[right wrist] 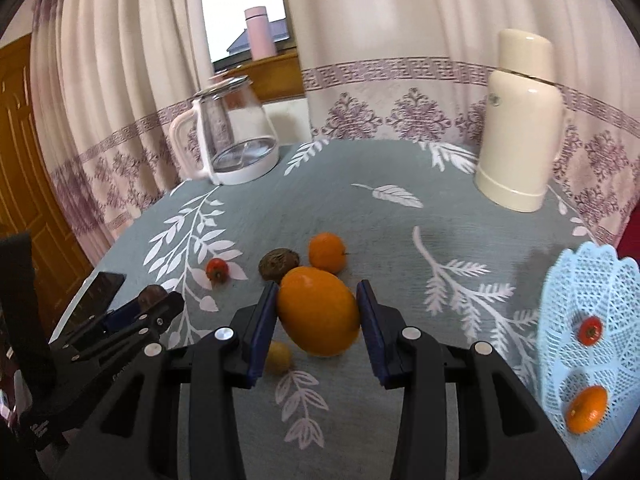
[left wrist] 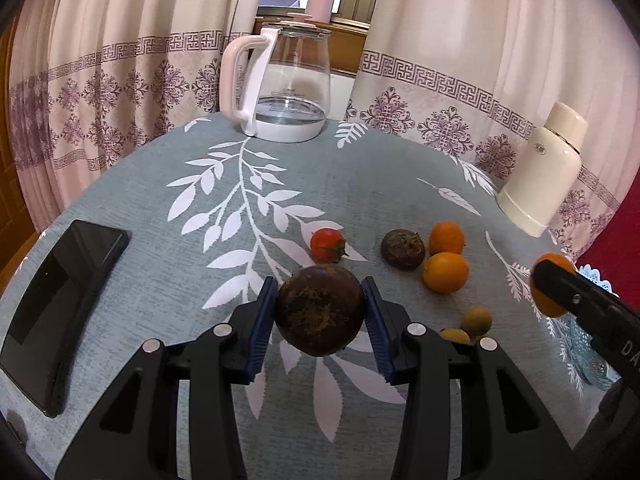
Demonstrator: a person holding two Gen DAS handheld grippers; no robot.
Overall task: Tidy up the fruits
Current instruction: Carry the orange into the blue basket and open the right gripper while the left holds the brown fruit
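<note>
Jaws clamp dark fruit (left wrist: 319,310) and orange (right wrist: 318,312), lace basket (right wrist: 560,320) apparently holding tomato (right wrist: 591,330), tangerine (right wrist: 587,409)

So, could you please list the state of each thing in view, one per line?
left gripper: shut on the dark brown fruit, lifted
right gripper: shut on an orange, lifted
basket: holds a tomato and an orange
glass kettle: upright, lid on
cream flask: upright, capped
phone: screen dark
</note>
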